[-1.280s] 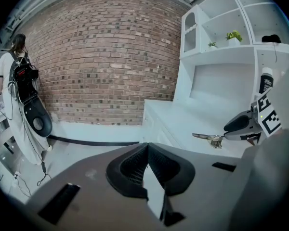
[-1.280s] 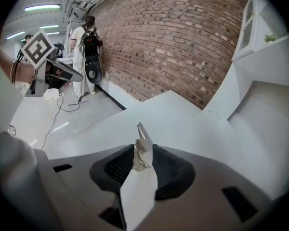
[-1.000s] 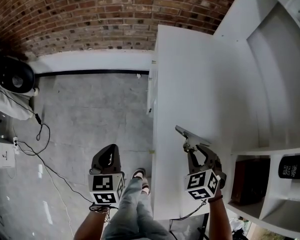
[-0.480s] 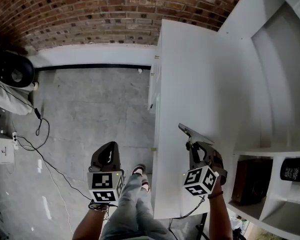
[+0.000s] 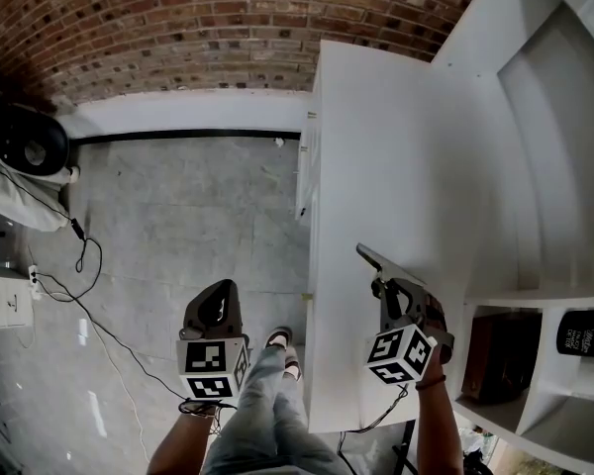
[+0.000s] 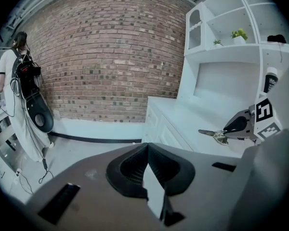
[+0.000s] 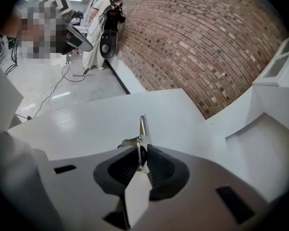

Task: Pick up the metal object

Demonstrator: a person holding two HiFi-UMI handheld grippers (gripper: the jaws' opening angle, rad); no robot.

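Jutting straight ahead, the metal object (image 7: 143, 128) sits clamped in the right gripper (image 7: 141, 154).

Left gripper (image 5: 216, 300) hangs low, jaws together and empty; right gripper (image 5: 384, 287) sits forward, pinching the metal object (image 7: 142, 128).

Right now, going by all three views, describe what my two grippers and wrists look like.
The left gripper and right gripper share one build: a dark grey plastic body narrowing into ribbed black tongs. Each carries a white cube with black square markers, left cube and right cube. No sleeves show. A thin wristband circles the right wrist, and a black cable trails below it.
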